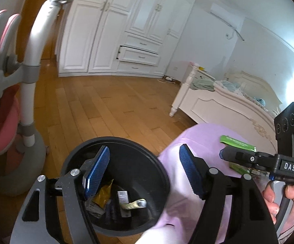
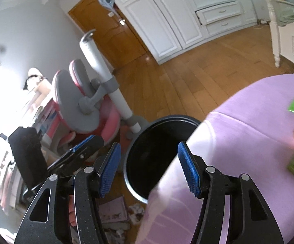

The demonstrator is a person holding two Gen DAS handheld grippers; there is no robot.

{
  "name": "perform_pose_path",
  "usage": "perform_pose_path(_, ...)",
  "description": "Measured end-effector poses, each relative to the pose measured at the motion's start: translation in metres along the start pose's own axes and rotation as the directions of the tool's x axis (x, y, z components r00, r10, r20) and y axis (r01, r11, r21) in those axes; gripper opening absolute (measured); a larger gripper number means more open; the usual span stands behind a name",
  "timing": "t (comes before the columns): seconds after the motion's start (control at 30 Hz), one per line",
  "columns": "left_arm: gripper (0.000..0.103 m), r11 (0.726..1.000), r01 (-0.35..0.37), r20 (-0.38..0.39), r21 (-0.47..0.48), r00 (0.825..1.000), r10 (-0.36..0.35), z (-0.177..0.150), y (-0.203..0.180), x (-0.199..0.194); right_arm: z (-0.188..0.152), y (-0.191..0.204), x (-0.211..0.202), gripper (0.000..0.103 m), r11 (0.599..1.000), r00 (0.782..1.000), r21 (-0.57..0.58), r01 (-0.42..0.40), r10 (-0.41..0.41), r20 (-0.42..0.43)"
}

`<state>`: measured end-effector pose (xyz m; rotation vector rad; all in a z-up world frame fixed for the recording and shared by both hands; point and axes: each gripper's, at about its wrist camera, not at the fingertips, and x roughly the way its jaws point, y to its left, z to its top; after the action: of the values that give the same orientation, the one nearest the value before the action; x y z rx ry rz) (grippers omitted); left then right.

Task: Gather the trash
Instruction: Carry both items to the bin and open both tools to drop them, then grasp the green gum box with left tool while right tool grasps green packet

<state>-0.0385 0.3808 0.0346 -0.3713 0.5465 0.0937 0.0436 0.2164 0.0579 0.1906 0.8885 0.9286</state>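
Both jaws open, empty, over bin (image 1: 116, 185). Green wrapper (image 1: 237, 143) on lilac tabletop (image 1: 204, 138) next: likely light, crinkly, slippery; pinch a free edge.

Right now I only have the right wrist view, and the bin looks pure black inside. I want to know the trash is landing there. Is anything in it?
Observer: Yes. The left wrist view shows a yellow wrapper at the bottom of the bin.
Operator: Anything else in there?
Observer: A small white box and a crumpled tube lie beside it.
Operator: Are the left jaws carrying anything?
Observer: No. The left gripper is open above the bin, with nothing between its jaws.
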Motion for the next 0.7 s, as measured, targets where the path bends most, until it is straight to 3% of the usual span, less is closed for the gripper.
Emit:
perform_pose_path(0.17, 0.079, 0.997, 0.065, -0.031, 0.052, 0.998, -0.063, -0.002, -0.041, 0.008, -0.010, -0.020, -0.041, 0.059, 0.999, 0.998, 0.012, 0.032, -0.033, 0.054)
perform_pose_path(0.37, 0.080, 0.979, 0.172, -0.110, 0.107, 0.981, -0.160, -0.008, -0.099, 0.029, -0.010, -0.074, -0.097, 0.059, 0.993, 0.988, 0.041, 0.112, -0.116, 0.101)
perform_pose_path(0.43, 0.080, 0.968, 0.204, -0.141, 0.144, 0.973, -0.184, -0.013, -0.122, 0.038, -0.003, -0.093, -0.109, 0.064, 0.988, 0.984, 0.041, 0.148, -0.152, 0.089)
perform_pose_path(0.47, 0.080, 0.963, 0.218, -0.158, 0.160, 0.968, -0.193, -0.015, -0.130, 0.043, 0.002, -0.103, -0.114, 0.078, 0.985, 0.982, 0.037, 0.168, -0.171, 0.082)
perform_pose_path(0.5, 0.080, 0.956, 0.234, -0.181, 0.178, 0.962, -0.202, -0.018, -0.141, 0.049, 0.009, -0.114, -0.121, 0.081, 0.981, 0.978, 0.025, 0.194, -0.195, 0.079)
perform_pose_path(0.63, 0.080, 0.925, 0.283, -0.278, 0.255, 0.937, -0.210, -0.035, -0.185, 0.077, 0.037, -0.150, -0.129, 0.081, 0.958, 0.959, -0.044, 0.283, -0.282, 0.020)
perform_pose_path(0.7, 0.086, 0.913, 0.296, -0.305, 0.282, 0.929, -0.208, -0.041, -0.201, 0.087, 0.048, -0.165, -0.123, 0.081, 0.955, 0.956, -0.067, 0.290, -0.292, -0.037)
